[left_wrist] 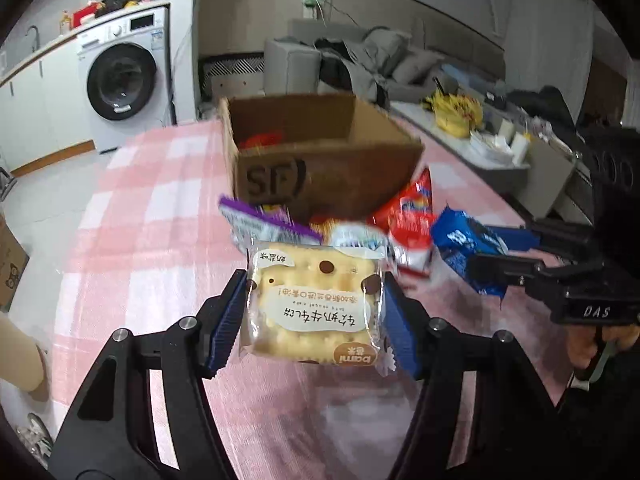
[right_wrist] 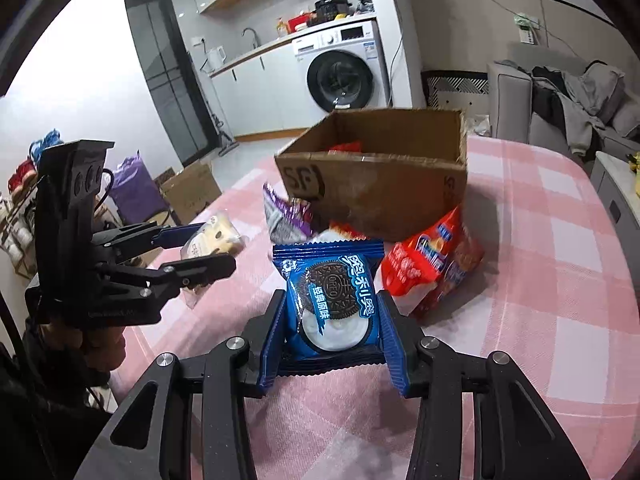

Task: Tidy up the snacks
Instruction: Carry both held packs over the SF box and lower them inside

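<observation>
My left gripper [left_wrist: 314,312] has its blue pads pressed in on both sides of the cream biscuit packet [left_wrist: 314,308], so the jaws are closed to the packet's width and the packet hangs between them, lifted clear of the pink checked tablecloth [left_wrist: 160,208] on the near side of the cardboard box [left_wrist: 320,168]. My right gripper [right_wrist: 330,328] has its jaws closed on the blue Oreo packet [right_wrist: 334,300] in the same way, pads against its two side edges, the printed cookie facing the camera, also on the near side of the box. From the left wrist view the right gripper [left_wrist: 486,264] comes in from the right of the box with the Oreo packet [left_wrist: 466,248] at its fingertips; from the right wrist view the left gripper [right_wrist: 204,250] comes in from the left of the box [right_wrist: 384,184] carrying the biscuit packet [right_wrist: 212,240]. The box stands open-topped on the cloth, an SF mark on its near wall, and something red [right_wrist: 344,147] lies inside it; I cannot tell what it is. Against the near wall of the box lie a purple packet [right_wrist: 286,216] toward its left corner and a red snack bag [right_wrist: 432,268] toward its right corner, with a white-and-orange wrapper [right_wrist: 340,234] between them, touching the box's foot. Behind the box, well apart from it, stands a white washing machine [right_wrist: 344,68]
</observation>
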`<action>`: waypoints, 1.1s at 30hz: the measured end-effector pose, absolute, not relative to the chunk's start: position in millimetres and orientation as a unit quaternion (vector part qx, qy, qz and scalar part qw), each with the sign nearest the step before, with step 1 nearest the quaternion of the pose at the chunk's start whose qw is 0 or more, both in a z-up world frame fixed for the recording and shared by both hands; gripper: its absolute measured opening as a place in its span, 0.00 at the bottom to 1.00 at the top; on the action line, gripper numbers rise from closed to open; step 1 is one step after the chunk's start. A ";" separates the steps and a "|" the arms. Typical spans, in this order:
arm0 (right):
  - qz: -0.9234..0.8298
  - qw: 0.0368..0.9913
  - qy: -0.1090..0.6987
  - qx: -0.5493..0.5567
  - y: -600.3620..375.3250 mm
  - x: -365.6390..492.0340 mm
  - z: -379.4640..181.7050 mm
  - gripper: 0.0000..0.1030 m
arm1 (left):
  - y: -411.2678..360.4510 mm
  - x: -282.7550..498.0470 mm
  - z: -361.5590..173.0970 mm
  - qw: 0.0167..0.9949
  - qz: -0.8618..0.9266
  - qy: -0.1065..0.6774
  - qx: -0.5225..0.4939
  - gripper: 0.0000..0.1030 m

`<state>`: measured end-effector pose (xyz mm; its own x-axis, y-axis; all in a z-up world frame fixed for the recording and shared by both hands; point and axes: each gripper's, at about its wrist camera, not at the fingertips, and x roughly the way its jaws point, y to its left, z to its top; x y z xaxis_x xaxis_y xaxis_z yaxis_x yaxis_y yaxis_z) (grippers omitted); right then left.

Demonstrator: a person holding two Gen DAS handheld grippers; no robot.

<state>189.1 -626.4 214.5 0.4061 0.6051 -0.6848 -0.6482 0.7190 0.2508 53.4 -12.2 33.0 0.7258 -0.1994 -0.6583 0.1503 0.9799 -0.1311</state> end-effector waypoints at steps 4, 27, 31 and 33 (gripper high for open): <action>0.362 0.847 0.389 -0.015 -632.2 196.4 225.9 0.43 | -7.6 63.6 48.7 0.933 -0.087 0.347 -0.042 0.60; 0.328 0.874 0.359 0.023 -620.0 250.9 258.8 0.43 | 4.7 131.1 85.3 0.946 -0.063 0.314 -0.043 0.60; 0.318 0.876 0.360 0.032 -617.0 258.2 255.6 0.43 | 3.3 147.3 85.4 0.947 -0.057 0.314 -0.037 0.60; 0.317 0.878 0.358 0.032 -615.1 260.9 254.3 0.43 | 3.5 154.7 85.5 0.948 -0.058 0.312 -0.034 0.60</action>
<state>260.9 -615.1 254.3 0.5430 0.5792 -0.6081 -0.5326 0.7973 0.2838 154.7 3.5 85.5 0.7982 -0.1302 -0.5882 0.0878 0.9911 -0.1002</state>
